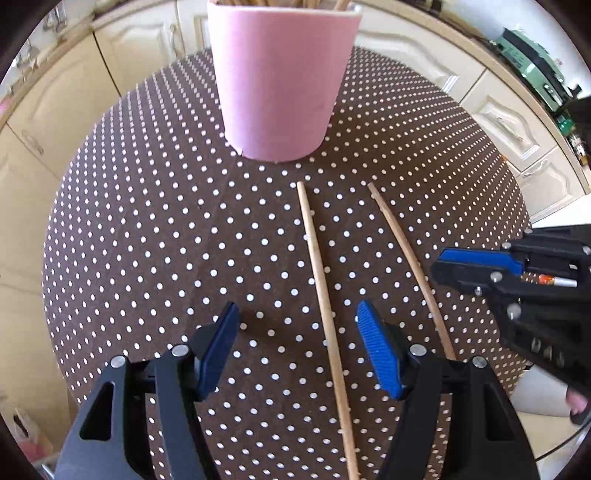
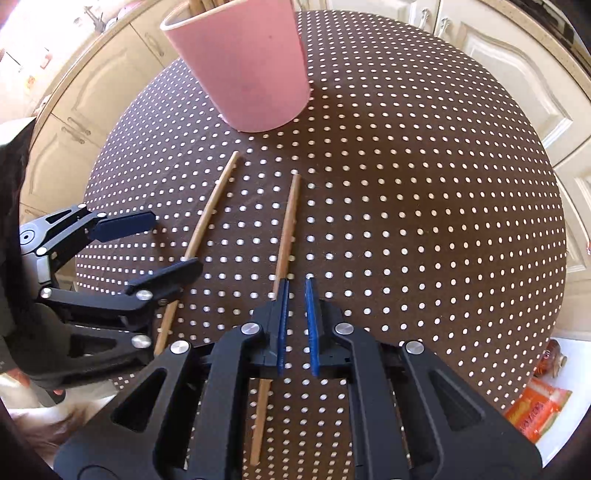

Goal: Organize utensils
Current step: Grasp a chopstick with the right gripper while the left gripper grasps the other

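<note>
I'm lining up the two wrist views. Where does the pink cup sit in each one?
Left wrist view: the pink cup stands at top centre, beyond the far tips of the two chopsticks.
Right wrist view: the pink cup is at top, left of centre, leaning in the fisheye, with sticks showing above its rim.
Shared landmark: the two wooden chopsticks lying side by side on the dotted brown tablecloth, in front of the cup.

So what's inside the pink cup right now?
Wooden sticks, like the two chopsticks on the table, poke above the pink cup's rim. Its wall hides how many there are and anything lower down.
</note>
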Motion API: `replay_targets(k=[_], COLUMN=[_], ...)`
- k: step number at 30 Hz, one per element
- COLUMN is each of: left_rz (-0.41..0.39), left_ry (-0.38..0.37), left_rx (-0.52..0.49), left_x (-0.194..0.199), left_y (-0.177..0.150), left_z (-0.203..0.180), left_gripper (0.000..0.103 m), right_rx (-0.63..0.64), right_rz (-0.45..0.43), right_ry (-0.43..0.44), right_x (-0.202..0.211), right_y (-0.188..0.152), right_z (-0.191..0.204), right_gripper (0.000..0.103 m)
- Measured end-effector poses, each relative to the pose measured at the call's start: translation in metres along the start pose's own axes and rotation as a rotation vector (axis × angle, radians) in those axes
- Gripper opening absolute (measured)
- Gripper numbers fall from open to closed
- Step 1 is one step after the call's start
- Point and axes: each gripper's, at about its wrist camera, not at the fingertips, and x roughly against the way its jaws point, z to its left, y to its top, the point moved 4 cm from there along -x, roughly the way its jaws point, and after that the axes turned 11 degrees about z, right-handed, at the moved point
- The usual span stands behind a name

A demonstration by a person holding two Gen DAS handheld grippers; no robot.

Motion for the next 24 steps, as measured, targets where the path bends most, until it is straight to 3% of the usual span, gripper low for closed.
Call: replay_targets(k=[4, 12, 19, 21, 23, 24], left_rz=[0.094, 0.149, 0.172, 0.169, 0.156, 0.158], left_ry=[0.024, 0.018, -0.017, 0.019, -0.037, -0.059], left_rx=[0.040, 0.109, 0.197, 0.218, 0.233, 0.238], left_x=[-0.004, -0.007, -0.006, -0.001, 0.002, 0.004], left_y=[0.009, 0.028, 0.024, 0.025, 0.028, 0.029], left_z=[-0.003, -0.002, 0.035, 0.041, 0.045, 0.047], left_gripper=[0.065, 0.065, 0.063, 0.047, 0.014, 0.009], right_rx=[-0.019, -0.074, -0.130, -0.132, -0.127, -0.125], right_rz=[0.090, 0.095, 0.113, 0.120, 0.107, 0.104], right_ry=[-0.009, -0.038, -0.002, 0.015, 0.002, 0.003], right_x=[-0.003, 0.000, -0.011, -0.014, -0.014, -0.017], right_y=[0.013, 0.041, 0.046, 0.045, 0.045, 0.044], right_z=[0.002, -0.010, -0.016, -0.017, -0.016, -0.015], right_gripper=[0.021, 0.021, 0.021, 0.021, 0.021, 0.021])
